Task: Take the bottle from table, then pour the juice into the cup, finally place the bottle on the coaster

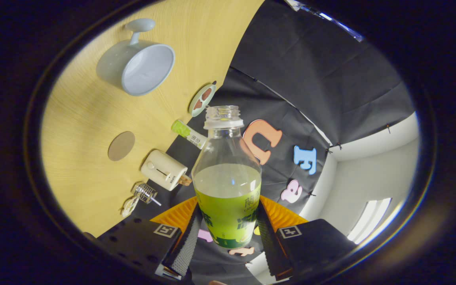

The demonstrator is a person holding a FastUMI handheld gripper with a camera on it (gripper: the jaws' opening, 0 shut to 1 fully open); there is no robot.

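Hand-held gripper (228, 227): fingers closed against both sides of a clear plastic bottle (228, 178) with green label, uncapped, part-filled with pale juice, lifted off the light wooden table (81, 118). Pale blue-grey cup (141, 67) with handle: well apart from the bottle, open tabletop around it. Round brown coaster (121, 145): nearer, unoccupied. Cream box (164, 170) and green-capped tube (188, 133) lie by the table's far edge.

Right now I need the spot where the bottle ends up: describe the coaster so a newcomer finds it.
On the wooden table, look below the grey cup, beside the cream box. The coaster is a flat, plain brown disc, unlike the patterned disc nearer the wall.
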